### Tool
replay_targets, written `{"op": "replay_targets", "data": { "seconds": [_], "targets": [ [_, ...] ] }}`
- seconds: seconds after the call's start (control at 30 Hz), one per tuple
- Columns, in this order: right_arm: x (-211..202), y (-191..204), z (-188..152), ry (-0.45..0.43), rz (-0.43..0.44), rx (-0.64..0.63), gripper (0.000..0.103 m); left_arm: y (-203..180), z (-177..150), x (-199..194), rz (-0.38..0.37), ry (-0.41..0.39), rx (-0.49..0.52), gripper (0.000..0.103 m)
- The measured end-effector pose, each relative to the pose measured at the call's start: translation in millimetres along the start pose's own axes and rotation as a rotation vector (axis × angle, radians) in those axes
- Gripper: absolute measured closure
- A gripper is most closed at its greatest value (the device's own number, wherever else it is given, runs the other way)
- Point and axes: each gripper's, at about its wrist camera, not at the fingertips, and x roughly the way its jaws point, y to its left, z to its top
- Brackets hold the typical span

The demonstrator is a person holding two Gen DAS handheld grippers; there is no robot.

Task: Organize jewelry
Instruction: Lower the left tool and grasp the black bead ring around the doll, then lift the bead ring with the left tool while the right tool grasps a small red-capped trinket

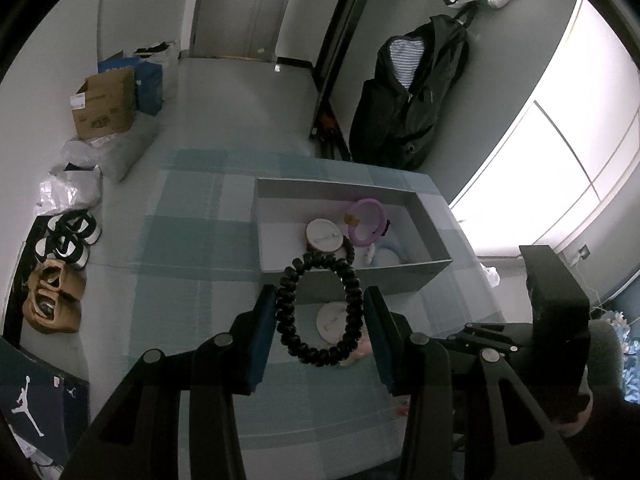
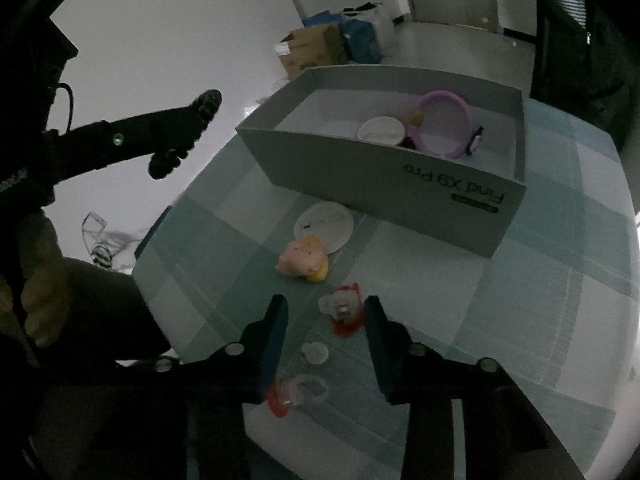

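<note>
Black spiral bracelet (image 1: 320, 308) is the star here: a coiled loop pinched from both sides between the two fingers of the left gripper (image 1: 320, 320), held up above the checked teal tablecloth (image 1: 192, 240) just short of the grey box (image 1: 400, 276). From the right wrist view you can only see the bracelet's ends poking out of that gripper (it looks tiny from there).

Right gripper (image 2: 325, 332) has its fingers well apart and holds nothing. It hangs low over the cloth with a red-and-clear clip (image 2: 344, 312) sitting between the fingertips, and I can't tell if either finger touches it.

Writing: the box's near wall reads "Find X9 Pro", upside down from the right wrist view. There's also a Jordan logo bag (image 1: 32, 404) on the floor.

Inside the box: a purple bangle (image 1: 368, 222), a white round disc (image 1: 324, 235) and something pale blue (image 1: 386, 254). Outside on the cloth: another white disc (image 2: 324, 225), a pink piggy charm (image 2: 304, 260) touching it, a small clear button (image 2: 315, 352) and a second red-and-clear piece (image 2: 296, 392).
</note>
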Motion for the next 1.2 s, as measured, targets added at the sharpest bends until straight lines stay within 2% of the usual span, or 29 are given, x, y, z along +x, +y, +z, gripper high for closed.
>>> {"op": "replay_targets", "data": {
  "seconds": [0.1,0.13,0.27,0.5,0.7,1.07,1.2],
  "targets": [
    [2.0,1.4,0.9,0.001,-0.015,-0.005,0.075,-0.8,0.2,-0.2,-0.002,-0.002,0.004,0.065],
    [4.5,1.8,2.5,0.002,-0.015,-0.004,0.082,-0.5,0.0,-0.4,-0.001,-0.003,0.005,0.065],
    [4.6,1.6,4.3,0.003,-0.024,-0.001,0.084,-0.4,-0.2,-0.3,-0.003,-0.003,0.003,0.065],
    [4.2,-1.1,5.8,-0.015,-0.019,0.027,0.085,1.6,1.0,-1.8,-0.006,-0.011,-0.007,0.065],
    [-8.3,-0.6,11.5,-0.063,0.003,0.031,0.085,2.6,2.3,-1.9,-0.011,-0.023,-0.017,0.065],
    [-43.2,-14.5,29.4,-0.204,0.057,0.105,0.085,3.5,9.0,1.5,-0.015,-0.056,-0.038,0.065],
    [-55.7,-19.2,38.9,-0.256,0.068,0.123,0.084,1.7,14.0,3.0,-0.041,-0.072,-0.044,0.065]
  ]
}}
